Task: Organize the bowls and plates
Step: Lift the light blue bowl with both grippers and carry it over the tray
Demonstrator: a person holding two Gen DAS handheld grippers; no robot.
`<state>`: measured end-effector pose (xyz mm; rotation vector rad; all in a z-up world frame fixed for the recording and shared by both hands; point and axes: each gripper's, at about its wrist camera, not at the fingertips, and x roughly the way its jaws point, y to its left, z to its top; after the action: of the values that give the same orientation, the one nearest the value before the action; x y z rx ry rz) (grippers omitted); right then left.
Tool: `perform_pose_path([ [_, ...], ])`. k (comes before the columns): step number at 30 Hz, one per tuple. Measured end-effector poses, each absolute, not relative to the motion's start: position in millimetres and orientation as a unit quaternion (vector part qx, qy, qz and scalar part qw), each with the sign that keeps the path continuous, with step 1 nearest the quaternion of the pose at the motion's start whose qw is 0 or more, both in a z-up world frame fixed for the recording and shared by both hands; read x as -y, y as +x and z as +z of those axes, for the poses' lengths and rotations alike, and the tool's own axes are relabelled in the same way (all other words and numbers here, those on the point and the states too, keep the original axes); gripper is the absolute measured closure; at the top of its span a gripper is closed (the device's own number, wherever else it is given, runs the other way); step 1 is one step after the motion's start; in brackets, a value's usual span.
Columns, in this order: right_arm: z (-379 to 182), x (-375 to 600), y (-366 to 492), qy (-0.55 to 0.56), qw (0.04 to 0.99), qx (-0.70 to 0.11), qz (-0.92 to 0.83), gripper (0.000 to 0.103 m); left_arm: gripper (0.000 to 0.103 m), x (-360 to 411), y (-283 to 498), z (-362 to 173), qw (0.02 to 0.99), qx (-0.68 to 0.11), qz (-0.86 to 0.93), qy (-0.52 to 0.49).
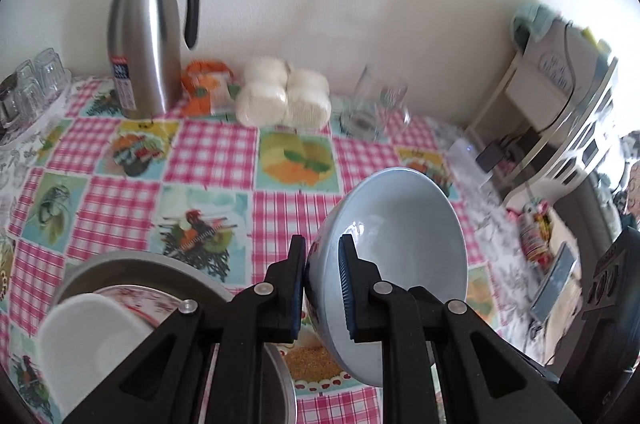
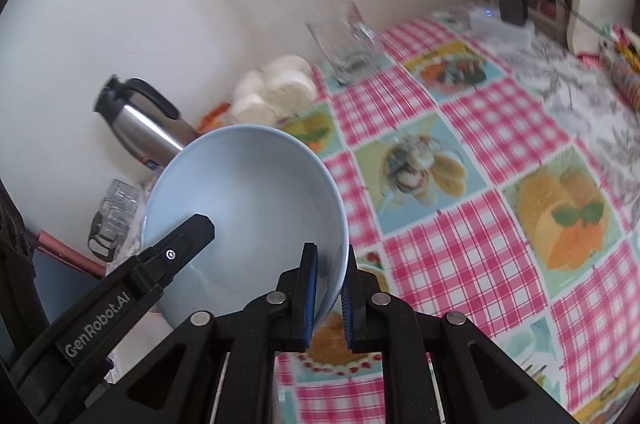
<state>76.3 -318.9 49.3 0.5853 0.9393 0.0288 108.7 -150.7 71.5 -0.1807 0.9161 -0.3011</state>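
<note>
Bench has a pink checkered cloth [image 1: 208,159] against a white wall, with a steel thermos [image 1: 144,43] at the back. Both tools pinch the rim of one pale blue bowl [image 1: 400,244], held tilted above the bench: left tool [image 1: 322,288], right tool [image 2: 330,296]. Only the left view shows a white dish [image 1: 84,340] on stacked plates [image 1: 132,272], partly hidden behind the tool.

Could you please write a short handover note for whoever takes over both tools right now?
Left tool: shut on the rim of the light blue bowl, held tilted above the checked tablecloth.
Right tool: shut on the opposite rim of the same bowl.
Below left: a white dish sits on a patterned plate in a metal tray.
Done: bowl lifted.
Left: set the bowl down, probably with that stack.
</note>
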Motion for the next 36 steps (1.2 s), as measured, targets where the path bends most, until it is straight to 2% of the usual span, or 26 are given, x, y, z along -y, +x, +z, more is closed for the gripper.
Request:
perform_pose_path([
  [6,93.5,295.1,65.4,0.262,0.870,-0.415,0.035,0.091,0.086,121.3,92.7,101.0,0.895,-0.409,-0.138,-0.113],
  [17,128.5,245.5,52.6,0.240,0.880,-0.403,0.074,0.091,0.086,65.6,68.4,123.9,0.905,-0.380,-0.114,-0.153],
  [36,136.0,181.3,40.8,0.197,0.880,-0.416,0.117,0.091,0.086,-2.0,38.6,117.1,0.899,-0.382,-0.075,-0.199],
])
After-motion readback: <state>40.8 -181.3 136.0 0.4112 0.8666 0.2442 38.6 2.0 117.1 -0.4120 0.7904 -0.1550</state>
